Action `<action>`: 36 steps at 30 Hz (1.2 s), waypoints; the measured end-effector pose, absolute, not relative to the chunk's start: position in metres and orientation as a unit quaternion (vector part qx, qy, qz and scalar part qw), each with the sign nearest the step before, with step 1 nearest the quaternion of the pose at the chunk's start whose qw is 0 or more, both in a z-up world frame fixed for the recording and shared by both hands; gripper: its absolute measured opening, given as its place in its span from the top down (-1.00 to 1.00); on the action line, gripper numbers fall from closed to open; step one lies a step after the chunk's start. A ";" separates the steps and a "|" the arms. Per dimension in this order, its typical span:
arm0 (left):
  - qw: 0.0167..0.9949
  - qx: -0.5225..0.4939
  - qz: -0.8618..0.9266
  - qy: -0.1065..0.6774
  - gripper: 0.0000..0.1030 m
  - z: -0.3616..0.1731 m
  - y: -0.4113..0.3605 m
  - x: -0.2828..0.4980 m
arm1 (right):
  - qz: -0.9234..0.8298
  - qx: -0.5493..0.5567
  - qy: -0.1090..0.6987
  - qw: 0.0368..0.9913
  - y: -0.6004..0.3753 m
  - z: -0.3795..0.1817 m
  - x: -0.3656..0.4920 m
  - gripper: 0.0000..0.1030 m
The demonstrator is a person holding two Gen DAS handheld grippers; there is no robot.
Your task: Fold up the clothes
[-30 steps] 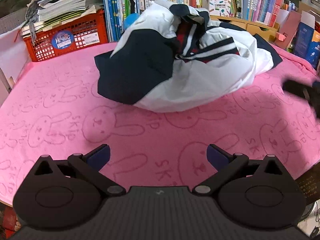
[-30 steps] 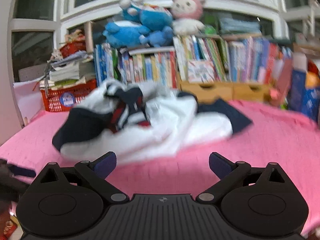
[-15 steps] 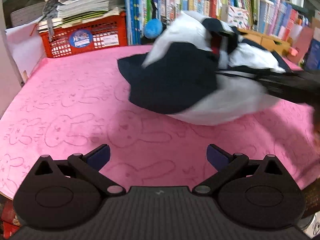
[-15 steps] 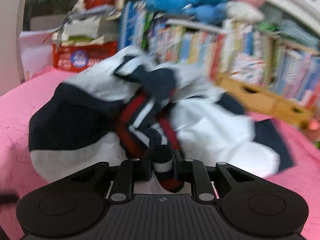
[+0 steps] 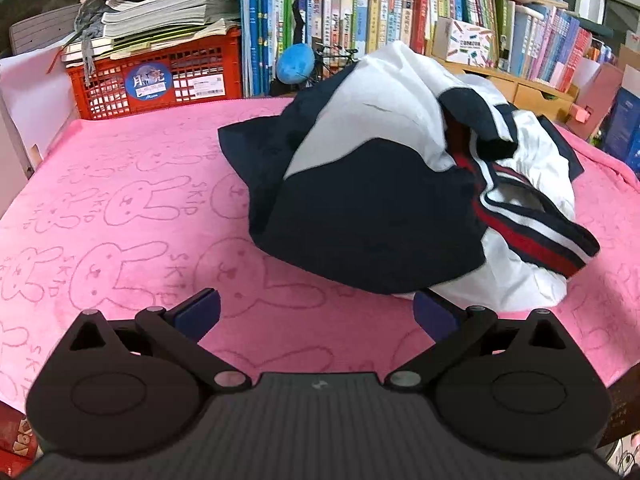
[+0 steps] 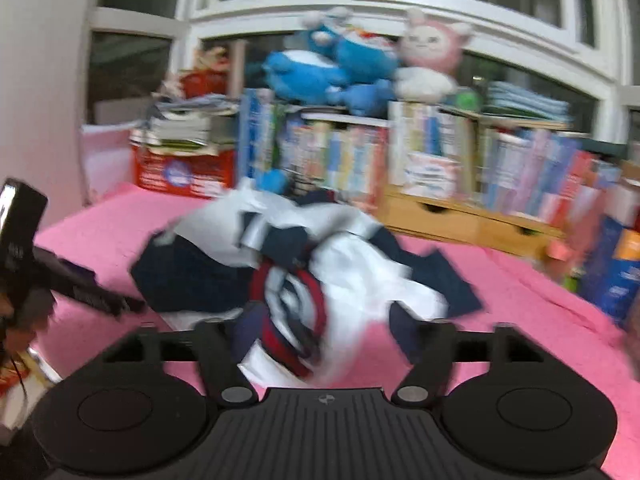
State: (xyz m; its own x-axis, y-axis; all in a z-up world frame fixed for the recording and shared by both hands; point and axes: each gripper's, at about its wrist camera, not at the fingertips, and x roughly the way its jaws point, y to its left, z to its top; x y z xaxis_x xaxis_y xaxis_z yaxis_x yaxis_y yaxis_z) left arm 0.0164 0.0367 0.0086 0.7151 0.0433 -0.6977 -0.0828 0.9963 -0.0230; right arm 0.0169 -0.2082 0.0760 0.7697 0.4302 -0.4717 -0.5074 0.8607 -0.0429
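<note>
Looking along the left gripper (image 5: 316, 312), its two blue-padded fingers (image 5: 198, 312) are seen spread wide with nothing between them, low over a pink towel (image 5: 132, 208) printed with rabbits. A crumpled jacket (image 5: 400, 184), navy and white with a red-striped band, is heaped on the towel right of centre; its near edge lies just beside the right-hand finger, and contact cannot be judged. Behind the towel a red crate (image 5: 160, 80) is stacked with papers, and a row of books (image 5: 380, 12) stands beside it, with a blue ball (image 5: 296, 64) at their foot.

From the right wrist the picture is blurred. The right gripper (image 6: 320, 328) is seen with its fingers (image 6: 250, 328) parted, and the jacket (image 6: 280, 272) is bunched on the towel (image 6: 540, 300) ahead, with its striped band reaching down between the fingers. Whether cloth is touched by the pads cannot be told. The left gripper (image 6: 80, 292) shows at the left edge. Plush toys (image 6: 360, 64) are perched on the books (image 6: 440, 160) beneath the windows.
</note>
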 end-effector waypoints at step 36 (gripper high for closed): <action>0.948 0.040 -0.014 0.315 -1.00 0.024 0.016 0.042 | 0.209 -0.156 0.269 0.927 -0.116 0.006 0.085 -0.61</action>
